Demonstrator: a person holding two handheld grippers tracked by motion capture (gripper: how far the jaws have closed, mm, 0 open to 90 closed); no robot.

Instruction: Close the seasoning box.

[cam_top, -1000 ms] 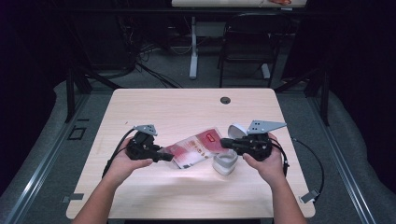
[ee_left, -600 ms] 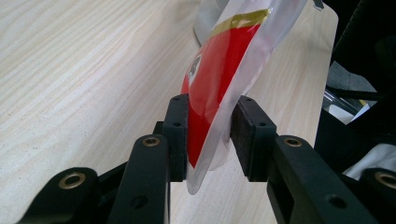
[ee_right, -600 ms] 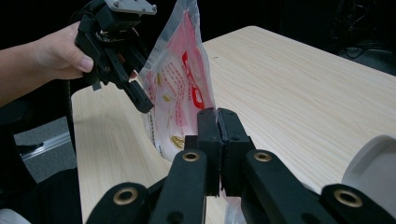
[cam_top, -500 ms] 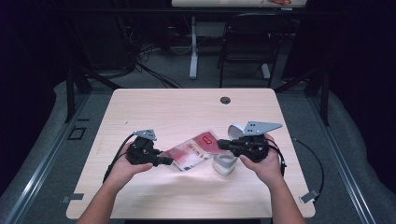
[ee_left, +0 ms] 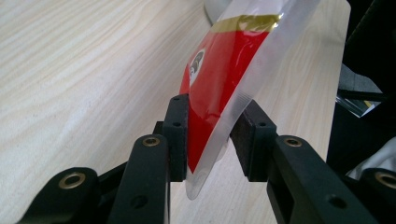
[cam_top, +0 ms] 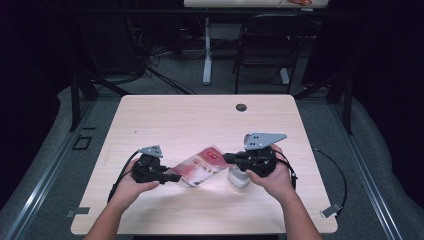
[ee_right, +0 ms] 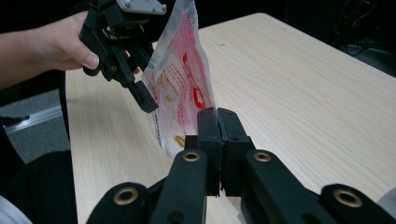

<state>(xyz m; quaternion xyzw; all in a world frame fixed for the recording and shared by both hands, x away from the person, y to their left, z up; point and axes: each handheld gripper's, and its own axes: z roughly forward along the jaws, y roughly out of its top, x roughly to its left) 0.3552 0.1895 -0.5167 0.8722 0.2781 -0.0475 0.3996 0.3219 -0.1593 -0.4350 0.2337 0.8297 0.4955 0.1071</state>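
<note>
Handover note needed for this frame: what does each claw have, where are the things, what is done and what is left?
Right claw: shut on one edge of the red pouch.
Left claw: jaws around the pouch's other end; one pad touches the film, a full pinch cannot be told.
Pouch: held up off the table, spanning between both claws.
White container: on the table under the right hand.
Done: pouch lifted, gripped on the right.
Left: probably firm up the left grip, then open or empty the pouch, likely toward the container.
</note>
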